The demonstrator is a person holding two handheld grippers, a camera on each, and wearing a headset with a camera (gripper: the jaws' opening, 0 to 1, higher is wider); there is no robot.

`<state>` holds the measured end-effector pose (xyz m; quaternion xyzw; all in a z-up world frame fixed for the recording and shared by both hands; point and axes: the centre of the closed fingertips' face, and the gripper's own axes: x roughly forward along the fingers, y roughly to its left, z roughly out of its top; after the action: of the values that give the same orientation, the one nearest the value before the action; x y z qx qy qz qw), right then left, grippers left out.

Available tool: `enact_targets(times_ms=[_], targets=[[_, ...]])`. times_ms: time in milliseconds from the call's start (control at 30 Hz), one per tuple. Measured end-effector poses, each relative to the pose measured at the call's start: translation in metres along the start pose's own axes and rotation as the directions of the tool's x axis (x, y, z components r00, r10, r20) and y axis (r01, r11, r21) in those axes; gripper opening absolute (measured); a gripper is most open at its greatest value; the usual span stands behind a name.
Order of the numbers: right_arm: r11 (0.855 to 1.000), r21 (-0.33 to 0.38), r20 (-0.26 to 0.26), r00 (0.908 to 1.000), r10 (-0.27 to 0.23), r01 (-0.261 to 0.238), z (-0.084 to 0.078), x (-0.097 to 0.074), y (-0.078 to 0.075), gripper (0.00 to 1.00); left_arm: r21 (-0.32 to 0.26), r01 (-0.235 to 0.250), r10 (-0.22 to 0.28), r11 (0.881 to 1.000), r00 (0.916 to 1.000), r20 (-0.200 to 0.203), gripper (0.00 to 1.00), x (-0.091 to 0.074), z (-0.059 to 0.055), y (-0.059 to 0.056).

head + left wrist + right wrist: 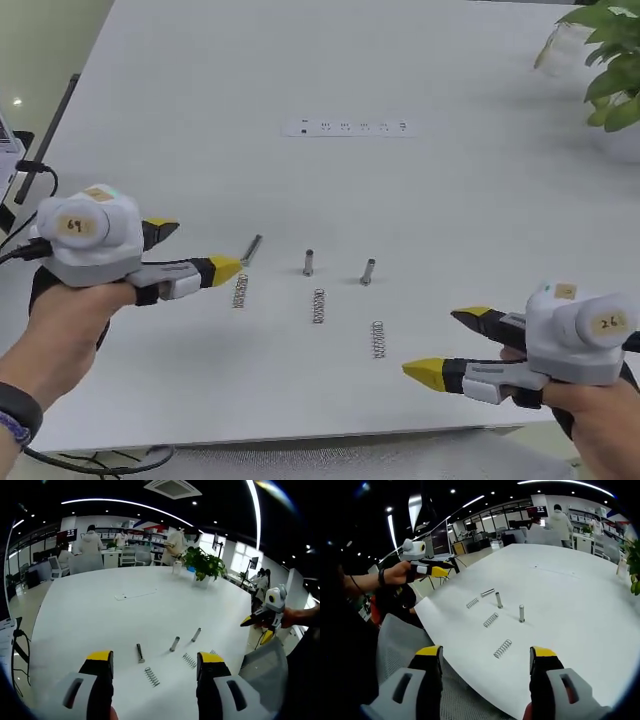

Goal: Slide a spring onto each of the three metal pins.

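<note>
left tongs (200, 248) hang apart, empty, near the left spring (239, 291). all three springs (318, 305) lie near the pins (308, 262) on the counter (450, 200). right tongs (445, 342) apart, empty. no spring fitted yet; next, pinch one spring.

The left gripper (155, 657) has two yellow-tipped jaws that stand wide apart, with nothing between them. In front of them is a big white table (90, 620). Three metal pins sit in a row on it: the near pin (140, 653), the middle pin (174, 643) and the far pin (196, 634). A spring (151, 676) lies just in front of the near pin, and a second spring (189, 660) lies near the middle pin. A third spring (215, 653) peeks out beside one jaw. The right gripper (257, 629) hangs off to the side, jaws apart, held by a hand (295, 616). A green plant (202, 565) stands at the far edge.
</note>
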<state>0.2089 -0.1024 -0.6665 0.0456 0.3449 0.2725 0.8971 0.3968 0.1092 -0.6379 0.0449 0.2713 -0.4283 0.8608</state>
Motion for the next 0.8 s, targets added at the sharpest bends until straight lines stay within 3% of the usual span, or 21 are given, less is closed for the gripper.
enact_targets(times_ms=[800], targets=[[1.000,0.004,-0.011,0.9999,0.005,-0.005,-0.003,0.004,0.002,0.68,-0.023,-0.013,0.011,1.000,0.9960,-0.088,0.49,0.064,-0.001,0.023]])
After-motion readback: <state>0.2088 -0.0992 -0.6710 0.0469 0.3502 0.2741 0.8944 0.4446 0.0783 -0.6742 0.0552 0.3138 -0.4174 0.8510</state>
